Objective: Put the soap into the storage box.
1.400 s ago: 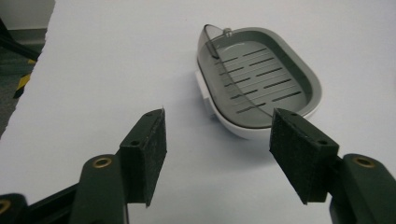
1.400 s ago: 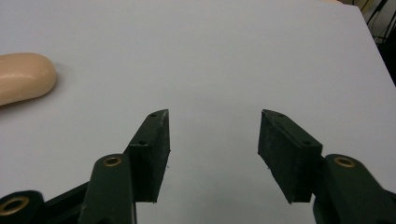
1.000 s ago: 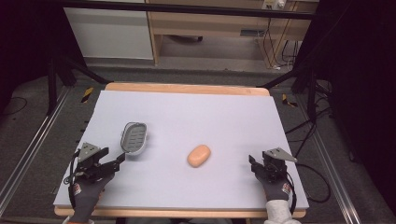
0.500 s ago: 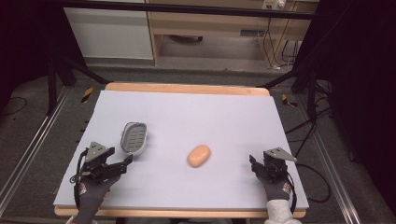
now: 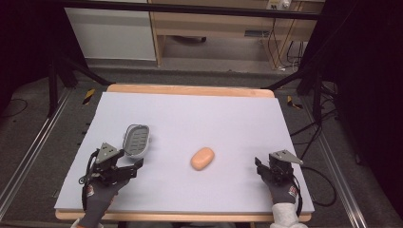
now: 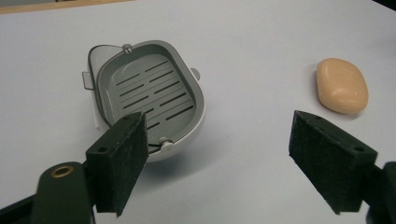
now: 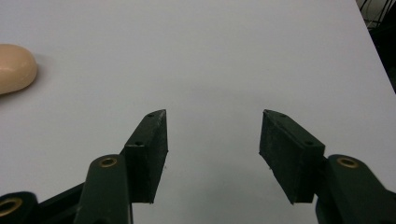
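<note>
Your table (image 5: 190, 114) carries two things: a grey soap dish (image 5: 136, 139) toward its left side and a peach bar of soap (image 5: 203, 158) near the middle, well apart from each other. Your left gripper (image 5: 129, 166) sits just beside the near end of the dish, far closer to it than your right gripper (image 5: 260, 167), which waits by the right edge with bare table under it. In the left gripper view the dish (image 6: 149, 98) lies ahead and to the left of the gap, its long axis running away from you and leaning slightly left, its near rounded end just behind your left-hand pad (image 6: 122, 158). The soap (image 6: 342, 85) lies farther off, up and to the right, its long axis about parallel to the dish's. Your left gripper (image 6: 224, 163) is spread wide and holds nothing; your right gripper (image 7: 212, 149) is likewise released and empty, with the soap (image 7: 16, 67) off at its far left. I judge the dish is the left hand's to take: swing left a little so the jaws straddle its narrow width.
</note>
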A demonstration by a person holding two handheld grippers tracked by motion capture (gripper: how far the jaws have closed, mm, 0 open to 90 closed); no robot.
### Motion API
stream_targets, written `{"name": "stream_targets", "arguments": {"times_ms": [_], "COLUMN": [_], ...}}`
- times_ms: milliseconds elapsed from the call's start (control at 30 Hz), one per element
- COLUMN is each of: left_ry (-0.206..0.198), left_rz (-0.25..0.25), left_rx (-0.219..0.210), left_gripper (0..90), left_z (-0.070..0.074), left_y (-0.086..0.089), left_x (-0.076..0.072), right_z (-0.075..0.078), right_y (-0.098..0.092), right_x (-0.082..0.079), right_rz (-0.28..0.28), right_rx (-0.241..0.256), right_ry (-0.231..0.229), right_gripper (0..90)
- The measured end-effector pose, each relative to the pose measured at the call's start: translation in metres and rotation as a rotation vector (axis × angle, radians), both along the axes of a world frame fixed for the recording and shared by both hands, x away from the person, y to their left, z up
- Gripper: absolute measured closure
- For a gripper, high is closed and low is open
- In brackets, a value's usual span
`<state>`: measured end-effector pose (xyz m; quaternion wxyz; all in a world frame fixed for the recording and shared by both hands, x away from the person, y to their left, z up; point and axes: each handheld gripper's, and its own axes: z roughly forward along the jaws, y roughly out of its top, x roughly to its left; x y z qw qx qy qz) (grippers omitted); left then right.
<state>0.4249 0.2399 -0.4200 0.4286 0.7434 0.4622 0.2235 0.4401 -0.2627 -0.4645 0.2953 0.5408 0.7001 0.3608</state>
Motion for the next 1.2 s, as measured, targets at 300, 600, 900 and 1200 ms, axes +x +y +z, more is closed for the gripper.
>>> {"name": "stream_targets", "arguments": {"times_ms": [300,600,900,1200], "left_ry": [-0.006,-0.020,-0.011,-0.004], "left_rz": [-0.039,-0.072,-0.092,-0.119], "left_rx": [0.011,0.027,0.033,0.049], "left_gripper": [18.3,17.9,17.9,17.9], "left_z": [0.009,0.018,0.018,0.019], "left_y": [-0.018,-0.042,-0.061,-0.089], "left_x": [0.006,0.013,0.022,0.034], "right_z": [0.000,0.001,-0.001,-0.001], "right_y": [0.002,0.002,0.002,0.002], "right_x": [0.001,0.000,0.001,0.001], "right_rz": [0.011,0.013,0.013,0.011], "right_rx": [0.001,0.005,0.003,0.002], "right_ry": [0.005,0.006,0.009,0.008], "right_gripper": [45.3,49.4,49.2,50.8]}}
